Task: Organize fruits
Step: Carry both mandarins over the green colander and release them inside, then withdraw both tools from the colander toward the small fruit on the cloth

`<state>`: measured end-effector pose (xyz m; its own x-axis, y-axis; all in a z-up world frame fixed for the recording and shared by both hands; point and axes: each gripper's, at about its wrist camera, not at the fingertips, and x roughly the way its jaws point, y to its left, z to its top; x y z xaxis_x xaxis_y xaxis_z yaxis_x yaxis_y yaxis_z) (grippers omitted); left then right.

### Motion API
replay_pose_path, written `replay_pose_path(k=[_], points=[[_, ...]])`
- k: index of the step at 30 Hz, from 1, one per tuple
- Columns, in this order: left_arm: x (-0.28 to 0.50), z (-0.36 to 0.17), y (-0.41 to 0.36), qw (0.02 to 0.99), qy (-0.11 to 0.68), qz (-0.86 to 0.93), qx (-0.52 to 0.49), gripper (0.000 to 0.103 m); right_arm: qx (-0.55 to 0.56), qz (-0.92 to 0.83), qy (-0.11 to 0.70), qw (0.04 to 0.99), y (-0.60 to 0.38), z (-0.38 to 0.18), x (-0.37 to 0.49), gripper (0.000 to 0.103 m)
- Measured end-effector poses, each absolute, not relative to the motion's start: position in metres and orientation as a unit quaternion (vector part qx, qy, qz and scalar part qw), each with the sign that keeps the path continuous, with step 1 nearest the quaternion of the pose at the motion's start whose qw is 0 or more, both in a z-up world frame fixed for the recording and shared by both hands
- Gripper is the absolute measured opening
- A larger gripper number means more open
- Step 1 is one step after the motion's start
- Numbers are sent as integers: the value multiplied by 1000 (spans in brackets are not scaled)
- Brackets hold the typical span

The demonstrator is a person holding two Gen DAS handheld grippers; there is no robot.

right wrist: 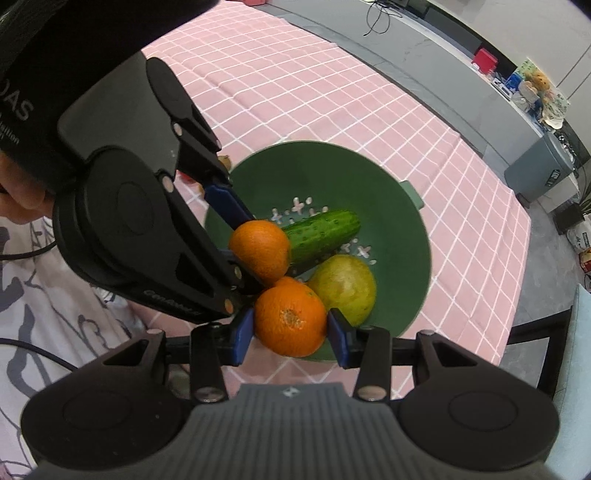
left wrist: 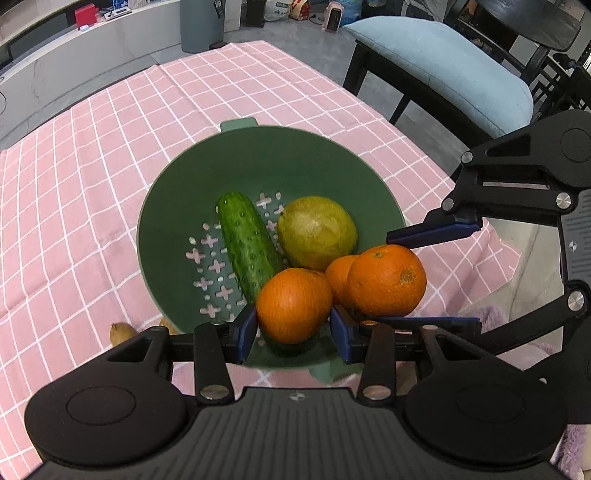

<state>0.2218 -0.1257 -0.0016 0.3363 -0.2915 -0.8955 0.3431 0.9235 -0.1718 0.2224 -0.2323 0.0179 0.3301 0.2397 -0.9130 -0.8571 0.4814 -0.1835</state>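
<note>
A green colander stands on the pink checked tablecloth. In it lie a cucumber, a yellow-green fruit and a third orange, partly hidden. My left gripper is shut on an orange over the colander's near rim. My right gripper is shut on another orange, also over the colander. In the left wrist view the right gripper comes in from the right.
The tablecloth covers the table around the colander. A small brownish item lies by the colander's near left side. A chair with a light blue cushion stands beyond the table's right edge. A grey bin stands on the floor.
</note>
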Motion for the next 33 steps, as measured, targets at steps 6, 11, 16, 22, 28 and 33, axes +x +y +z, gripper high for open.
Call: replay_pose_path(k=[6, 11, 16, 22, 28, 33], points=[[216, -2, -123, 812, 552, -189, 21, 48, -353, 373, 446, 734, -228, 15, 215, 40], [217, -2, -122, 815, 548, -185, 21, 52, -346, 367, 450, 737, -229, 14, 218, 41], [217, -4, -115, 820, 541, -187, 3, 57, -324, 361, 457, 746, -231, 14, 222, 41], [218, 2, -107, 833, 527, -168, -11, 65, -323, 337, 449, 762, -231, 15, 229, 41], [220, 9, -95, 843, 516, -150, -26, 65, -307, 330, 445, 774, -226, 14, 243, 40], [217, 20, -86, 856, 497, -138, -28, 65, -302, 328, 445, 777, -218, 10, 255, 40]])
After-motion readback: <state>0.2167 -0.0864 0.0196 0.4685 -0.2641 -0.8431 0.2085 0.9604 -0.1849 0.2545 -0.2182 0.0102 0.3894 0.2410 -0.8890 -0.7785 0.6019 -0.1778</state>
